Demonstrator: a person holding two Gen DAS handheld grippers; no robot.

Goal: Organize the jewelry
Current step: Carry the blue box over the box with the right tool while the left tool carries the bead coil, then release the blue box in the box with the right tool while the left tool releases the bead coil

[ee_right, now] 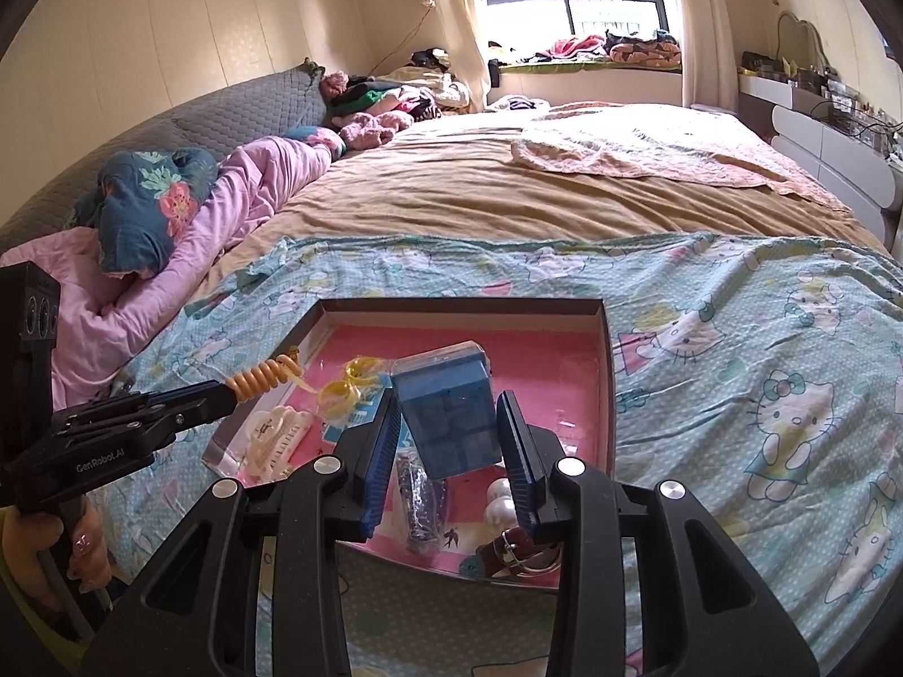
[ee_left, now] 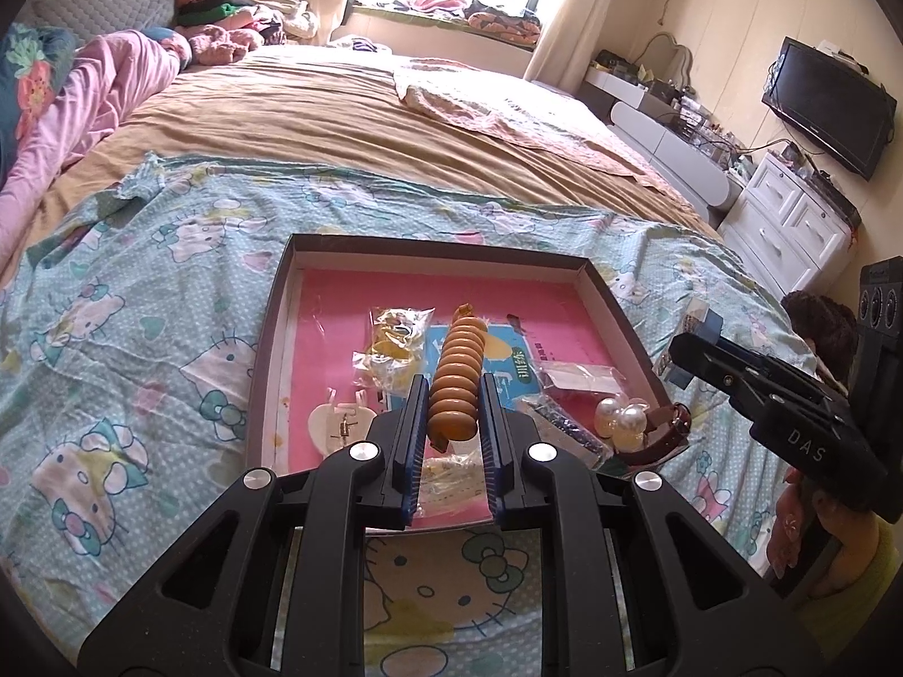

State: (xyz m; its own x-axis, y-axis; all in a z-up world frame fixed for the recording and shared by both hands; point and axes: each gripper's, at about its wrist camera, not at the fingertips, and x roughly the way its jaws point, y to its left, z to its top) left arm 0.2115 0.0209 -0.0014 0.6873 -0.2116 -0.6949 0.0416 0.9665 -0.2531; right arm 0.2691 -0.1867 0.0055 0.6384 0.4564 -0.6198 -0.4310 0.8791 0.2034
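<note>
My left gripper [ee_left: 453,381] is shut on an orange spiral hair tie [ee_left: 458,372], which sticks out forward above the tray [ee_left: 440,245]. The tray is a dark shallow box with a pink floor, lying on the bed. My right gripper [ee_right: 448,398] is shut on a blue clear-plastic box [ee_right: 451,412], held tilted over the tray [ee_right: 463,304]. In the right wrist view, the left gripper [ee_right: 228,395] hangs over the tray's left edge with the hair tie [ee_right: 262,378]. In the left wrist view, the right gripper [ee_left: 691,347] is over the tray's right edge.
In the tray lie a bagged yellow piece [ee_left: 395,338], a white claw clip [ee_right: 279,440], pearl pieces [ee_right: 502,499], a dark beaded strand in a bag [ee_right: 420,502] and a brown strap [ee_right: 519,555]. A cartoon-cat sheet [ee_right: 762,395] covers the bed. A pink quilt [ee_right: 254,197] lies at the left.
</note>
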